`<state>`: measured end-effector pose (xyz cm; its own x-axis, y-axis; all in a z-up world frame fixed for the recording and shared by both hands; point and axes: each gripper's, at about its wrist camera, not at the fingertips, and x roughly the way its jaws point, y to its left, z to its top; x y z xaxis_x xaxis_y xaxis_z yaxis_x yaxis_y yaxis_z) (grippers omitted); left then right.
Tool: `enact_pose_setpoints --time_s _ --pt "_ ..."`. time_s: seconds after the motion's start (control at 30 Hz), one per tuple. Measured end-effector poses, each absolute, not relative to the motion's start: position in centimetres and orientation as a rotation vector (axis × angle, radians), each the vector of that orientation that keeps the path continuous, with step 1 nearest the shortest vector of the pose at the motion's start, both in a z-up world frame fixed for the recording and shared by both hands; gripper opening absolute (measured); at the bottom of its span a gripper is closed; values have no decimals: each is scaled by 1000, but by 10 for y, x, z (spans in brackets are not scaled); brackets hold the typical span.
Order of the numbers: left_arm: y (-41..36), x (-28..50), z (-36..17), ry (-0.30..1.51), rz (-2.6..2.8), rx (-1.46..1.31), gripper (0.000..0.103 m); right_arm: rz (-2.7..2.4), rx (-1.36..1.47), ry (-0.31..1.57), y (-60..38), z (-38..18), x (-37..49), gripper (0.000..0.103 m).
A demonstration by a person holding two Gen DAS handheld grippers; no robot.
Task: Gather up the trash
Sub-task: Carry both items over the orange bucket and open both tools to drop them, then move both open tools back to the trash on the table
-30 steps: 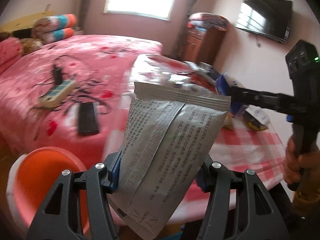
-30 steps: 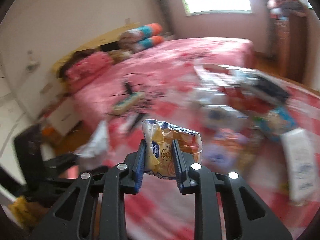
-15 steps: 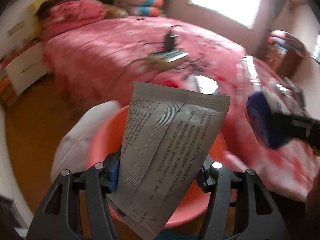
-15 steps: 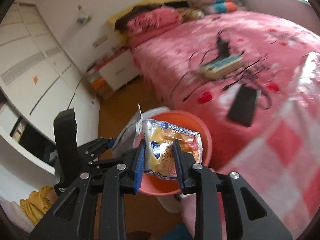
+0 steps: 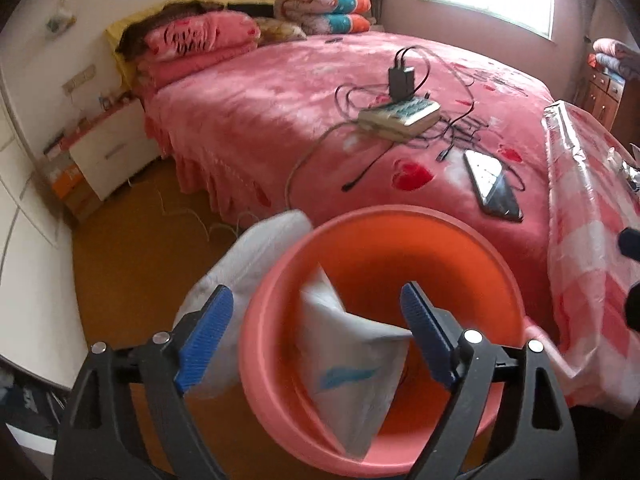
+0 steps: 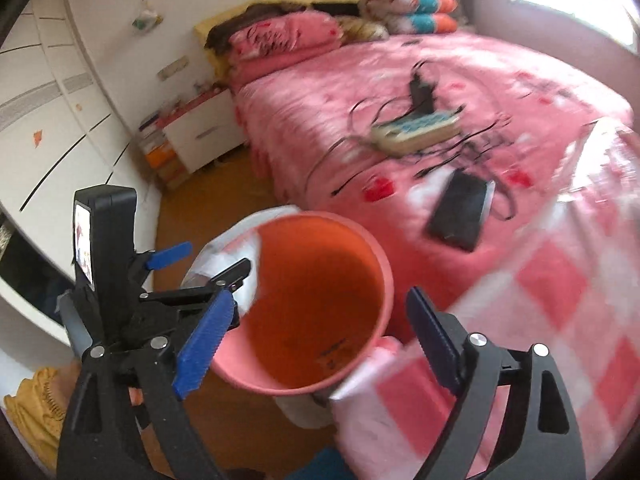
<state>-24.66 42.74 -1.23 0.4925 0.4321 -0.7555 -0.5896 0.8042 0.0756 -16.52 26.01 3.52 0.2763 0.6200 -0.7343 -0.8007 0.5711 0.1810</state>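
Observation:
An orange-pink bin (image 5: 400,220) with a white bag (image 5: 248,264) hanging over its rim stands on the floor between the bed and the table. My left gripper (image 5: 314,332) hangs over it, jaws opening. A silvery-white pouch (image 5: 352,360) is loose between and below the pads, dropping blurred into the bin. My right gripper (image 6: 318,344) is also over the bin (image 6: 384,280), jaws opening with nothing between them. The yellow snack wrapper is not visible. The left gripper (image 6: 200,264) shows at the bin's left rim in the right wrist view.
A pink bed (image 5: 280,112) lies behind the bin, with a power strip and tangled cables (image 5: 400,116) and a dark phone (image 5: 494,188) on it. The table's pink checked cloth (image 6: 560,300) hangs at the right. A white nightstand (image 5: 108,152) and wardrobe stand left on the wooden floor.
Both grippers swung from the table to above the bin and opened. The grey pouch left the left jaws and falls into the bin; the snack wrapper is gone from the right jaws.

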Motion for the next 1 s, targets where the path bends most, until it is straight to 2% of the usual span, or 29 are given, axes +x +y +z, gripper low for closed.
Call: enact_pose_setpoints --time_s 0.53,1.0 --pt "320 -180 49 758 422 -35 88 704 -107 726 135 94 -142 93" --pt "238 -151 71 724 286 75 88 558 -31 674 52 111 -138 95"
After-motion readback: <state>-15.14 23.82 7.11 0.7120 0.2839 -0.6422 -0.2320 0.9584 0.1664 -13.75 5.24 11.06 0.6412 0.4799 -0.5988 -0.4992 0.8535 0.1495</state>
